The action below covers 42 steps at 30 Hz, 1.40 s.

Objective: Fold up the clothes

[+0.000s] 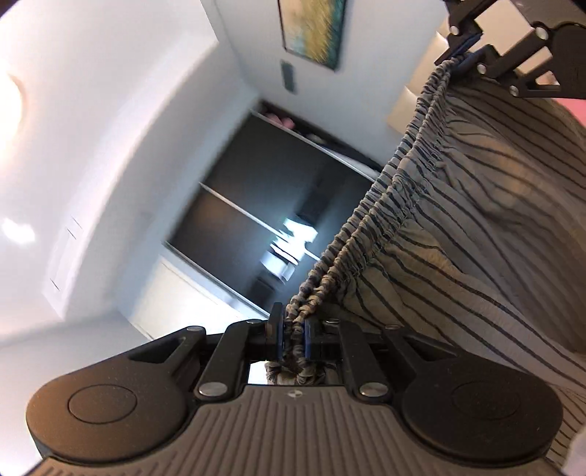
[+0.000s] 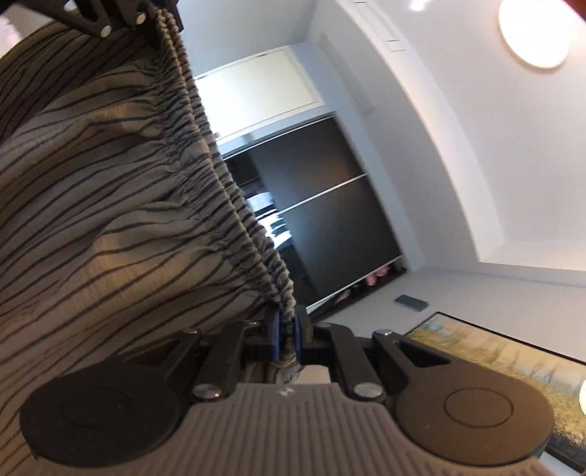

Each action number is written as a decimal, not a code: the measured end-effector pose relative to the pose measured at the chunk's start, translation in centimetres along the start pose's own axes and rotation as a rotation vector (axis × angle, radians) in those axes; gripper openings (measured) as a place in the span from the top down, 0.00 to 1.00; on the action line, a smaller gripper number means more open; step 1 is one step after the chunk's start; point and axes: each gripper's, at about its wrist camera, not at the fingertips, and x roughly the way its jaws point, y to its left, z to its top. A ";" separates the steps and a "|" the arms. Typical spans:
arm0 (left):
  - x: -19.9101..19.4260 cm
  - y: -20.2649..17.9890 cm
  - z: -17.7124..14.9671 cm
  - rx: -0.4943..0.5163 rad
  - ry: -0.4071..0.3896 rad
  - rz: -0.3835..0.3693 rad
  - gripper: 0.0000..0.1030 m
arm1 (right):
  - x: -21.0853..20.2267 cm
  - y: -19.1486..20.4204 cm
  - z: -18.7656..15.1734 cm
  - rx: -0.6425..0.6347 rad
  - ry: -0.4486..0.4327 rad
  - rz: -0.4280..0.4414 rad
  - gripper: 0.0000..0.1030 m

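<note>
A grey garment with thin dark stripes [image 1: 476, 219] and a gathered elastic waistband [image 1: 395, 172] hangs in the air, stretched between my two grippers. My left gripper [image 1: 294, 335] is shut on one end of the waistband. My right gripper [image 1: 462, 44] shows at the top right of the left wrist view, shut on the other end. In the right wrist view my right gripper [image 2: 286, 335] is shut on the waistband [image 2: 219, 175], the striped cloth [image 2: 110, 190] hangs to the left, and my left gripper [image 2: 146, 16] grips the far end at the top left.
Both cameras point up and across a room. A dark sliding-door wardrobe [image 1: 256, 197] stands ahead, also in the right wrist view [image 2: 329, 205]. A framed painting [image 1: 311, 29] hangs on the white wall. A round ceiling lamp [image 2: 534, 33] is lit.
</note>
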 end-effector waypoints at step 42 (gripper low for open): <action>-27.4 -25.5 -22.5 0.210 0.220 -1.107 0.93 | -30.0 24.4 -19.5 -0.136 0.287 1.009 0.92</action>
